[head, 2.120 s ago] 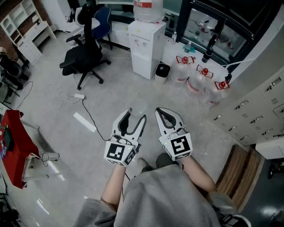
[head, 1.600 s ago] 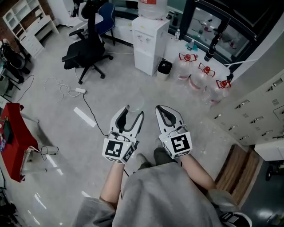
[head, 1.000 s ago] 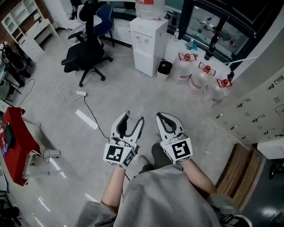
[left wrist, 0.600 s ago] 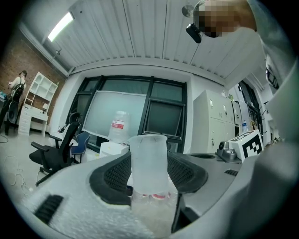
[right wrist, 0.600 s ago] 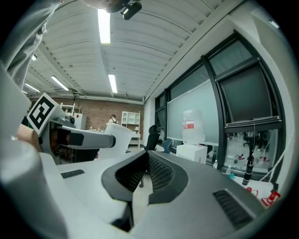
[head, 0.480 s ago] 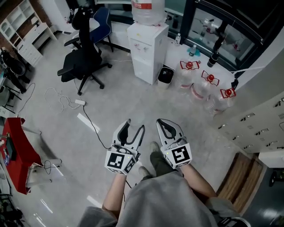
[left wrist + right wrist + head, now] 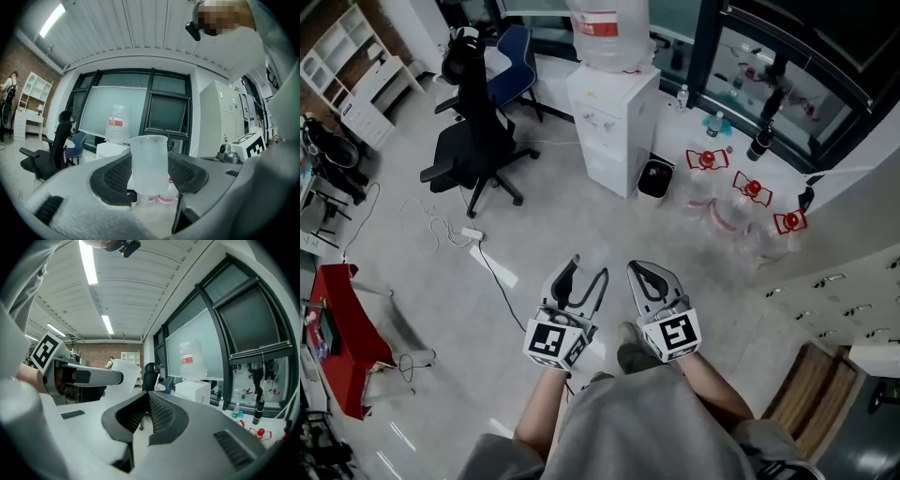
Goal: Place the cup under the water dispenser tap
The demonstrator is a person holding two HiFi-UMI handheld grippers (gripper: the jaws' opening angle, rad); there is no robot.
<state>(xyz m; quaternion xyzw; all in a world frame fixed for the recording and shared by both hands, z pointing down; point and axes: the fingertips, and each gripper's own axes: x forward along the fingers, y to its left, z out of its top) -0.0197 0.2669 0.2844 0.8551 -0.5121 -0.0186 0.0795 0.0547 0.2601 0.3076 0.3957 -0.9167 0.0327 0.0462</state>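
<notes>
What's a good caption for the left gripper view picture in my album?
The left claw grips a clear plastic cup upright, with the water dispenser ahead beyond it.

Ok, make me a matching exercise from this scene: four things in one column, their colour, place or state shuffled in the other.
Things:
1. cup
2. water dispenser
3. office chair
4. spare bottles

Descriptions:
A. red caps, right of the water dispenser in the head view
B. black, left of the water dispenser in the head view
C. clamped in the left gripper
D. white, with a big bottle on top

Pairs: 1-C, 2-D, 3-B, 4-A
</notes>
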